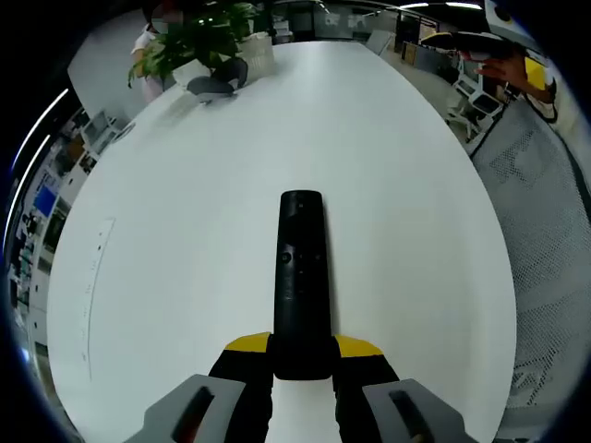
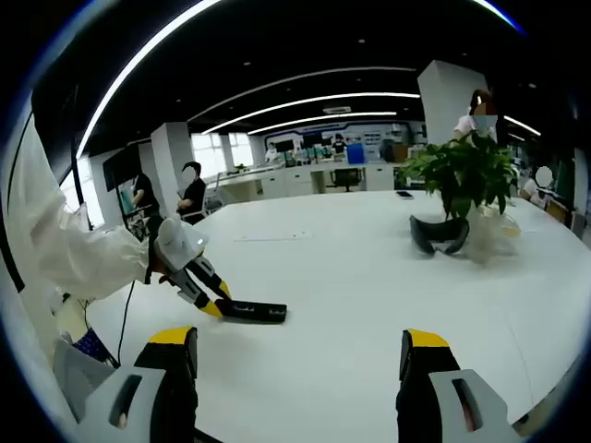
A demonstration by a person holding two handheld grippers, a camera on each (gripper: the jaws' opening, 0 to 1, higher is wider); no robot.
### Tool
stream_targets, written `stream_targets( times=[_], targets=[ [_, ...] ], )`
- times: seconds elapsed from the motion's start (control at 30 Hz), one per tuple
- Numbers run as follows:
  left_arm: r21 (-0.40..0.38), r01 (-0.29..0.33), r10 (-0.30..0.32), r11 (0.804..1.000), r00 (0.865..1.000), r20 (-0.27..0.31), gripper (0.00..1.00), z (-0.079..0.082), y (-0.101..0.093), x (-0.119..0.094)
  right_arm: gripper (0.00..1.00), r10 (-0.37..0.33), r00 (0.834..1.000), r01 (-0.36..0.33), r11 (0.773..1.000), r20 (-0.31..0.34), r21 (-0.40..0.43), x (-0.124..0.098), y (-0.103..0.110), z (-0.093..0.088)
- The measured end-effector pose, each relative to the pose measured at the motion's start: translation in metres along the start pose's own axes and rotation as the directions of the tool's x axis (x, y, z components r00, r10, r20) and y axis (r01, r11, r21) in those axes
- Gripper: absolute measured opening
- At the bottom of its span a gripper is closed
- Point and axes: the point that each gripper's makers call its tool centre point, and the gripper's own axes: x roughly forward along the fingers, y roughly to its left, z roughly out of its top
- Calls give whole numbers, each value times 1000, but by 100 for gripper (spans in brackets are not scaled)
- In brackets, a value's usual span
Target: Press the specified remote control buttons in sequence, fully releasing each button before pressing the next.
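Partly hidden: remote [image 1: 302, 277] end btwn left gripper [image 1: 303, 355] jaws.

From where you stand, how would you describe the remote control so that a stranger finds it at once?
Start at the big white oval table with the potted plant at one end. Toward the opposite side, the left claw is clamped on one end of the remote control, which lies flat. It is a slim black bar with small buttons, unlike the curved dark headset beside the plant.
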Motion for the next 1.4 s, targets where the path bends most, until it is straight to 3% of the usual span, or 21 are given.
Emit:
stream_targets(
  times=[0.33,1.1,1.27,1.4],
  targets=[
    [42,-1,2,999,1000,-28,23,3,26,9,90,-25,999,25,1000,-33,5,2,-11,-9],
    [59,-38,42,998,996,-81,23,2,119,15,89,-48,997,47,999,-68,-10,8,-12,-13],
    [44,-37,40,998,995,-92,23,-1,133,16,89,-51,996,51,999,-76,-13,9,-13,-14],
    [31,2,1,1000,995,-101,23,2,133,18,89,-51,995,50,999,-91,-9,10,-14,-17]
  ],
)
